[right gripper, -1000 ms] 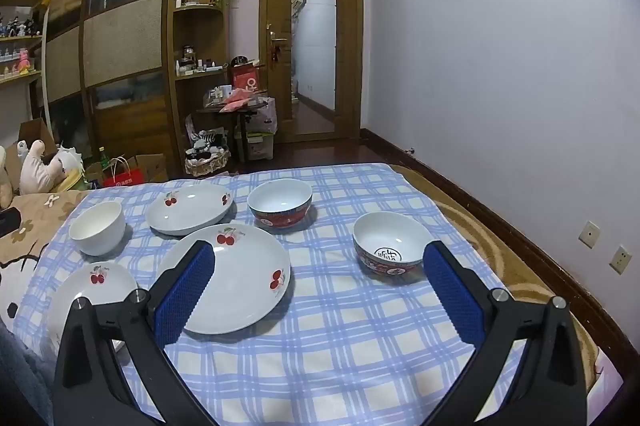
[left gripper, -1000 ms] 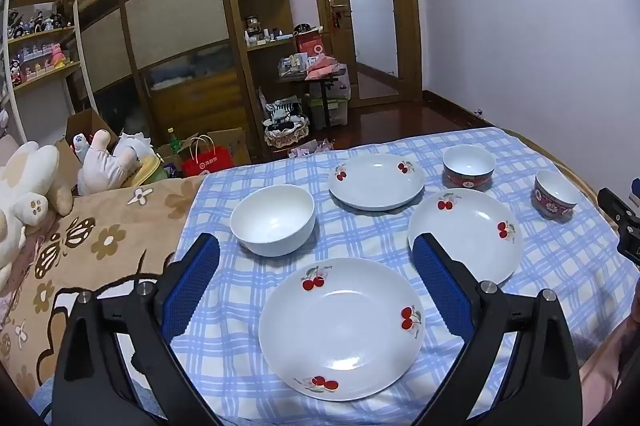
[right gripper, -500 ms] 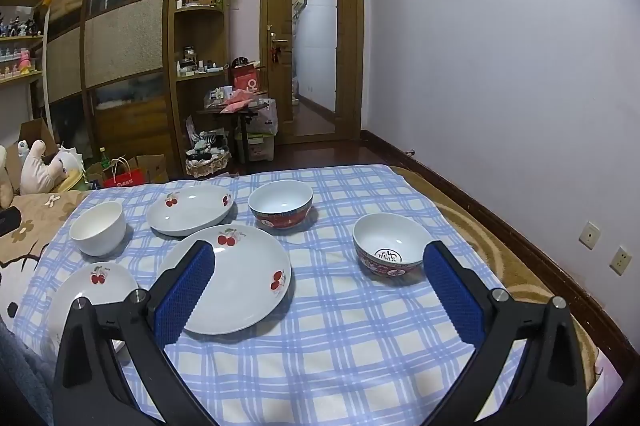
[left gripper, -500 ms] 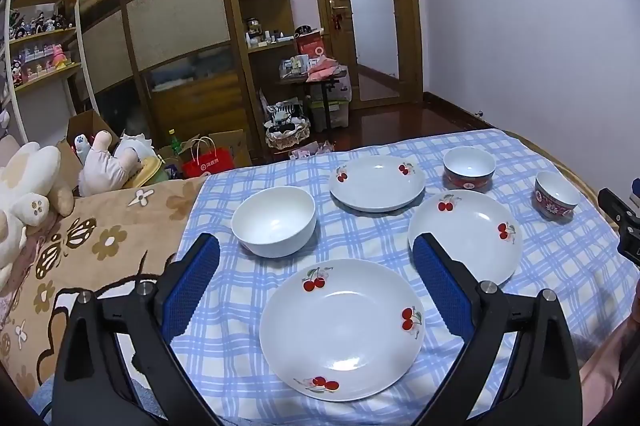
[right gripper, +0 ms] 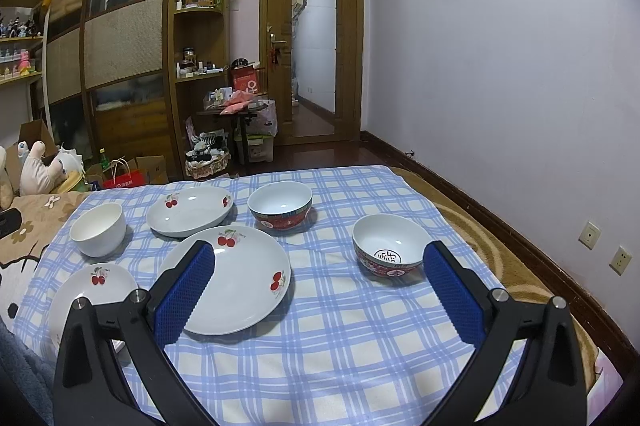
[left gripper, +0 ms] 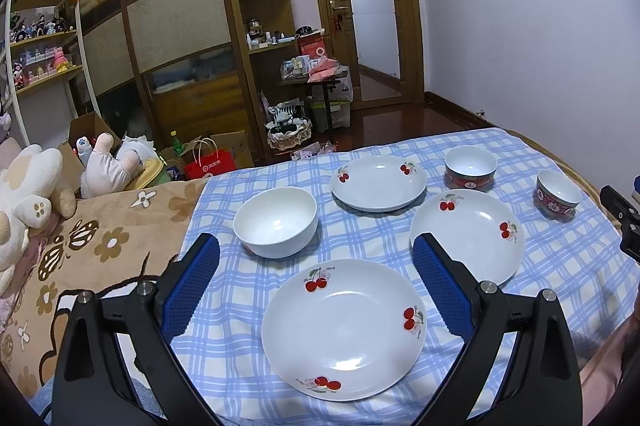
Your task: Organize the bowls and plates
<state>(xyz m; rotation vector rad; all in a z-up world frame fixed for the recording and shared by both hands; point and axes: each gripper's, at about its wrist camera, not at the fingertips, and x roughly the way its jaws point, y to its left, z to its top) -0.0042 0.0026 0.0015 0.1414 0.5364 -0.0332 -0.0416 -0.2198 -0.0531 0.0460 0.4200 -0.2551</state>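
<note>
Three white cherry-print plates lie on the blue checked cloth: a near plate (left gripper: pixel 344 326), a right plate (left gripper: pixel 466 234) and a far plate (left gripper: pixel 378 183). A plain white bowl (left gripper: pixel 276 221) sits left of them. Two red-patterned bowls stand further right, one (left gripper: pixel 471 166) behind the other (left gripper: pixel 557 192). My left gripper (left gripper: pixel 316 250) is open above the near plate, holding nothing. In the right wrist view, my right gripper (right gripper: pixel 318 258) is open over the cloth, between the middle plate (right gripper: pixel 236 276) and the nearer red-patterned bowl (right gripper: pixel 390 244).
A brown flowered blanket (left gripper: pixel 92 250) with plush toys (left gripper: pixel 24 194) borders the cloth on the left. Wardrobe, shelves, bags and a small cluttered table stand beyond. The cloth's right edge (right gripper: pixel 472 238) drops to a rug beside the wall.
Both views have barely shifted. Nothing has been touched, and both grippers stay open.
</note>
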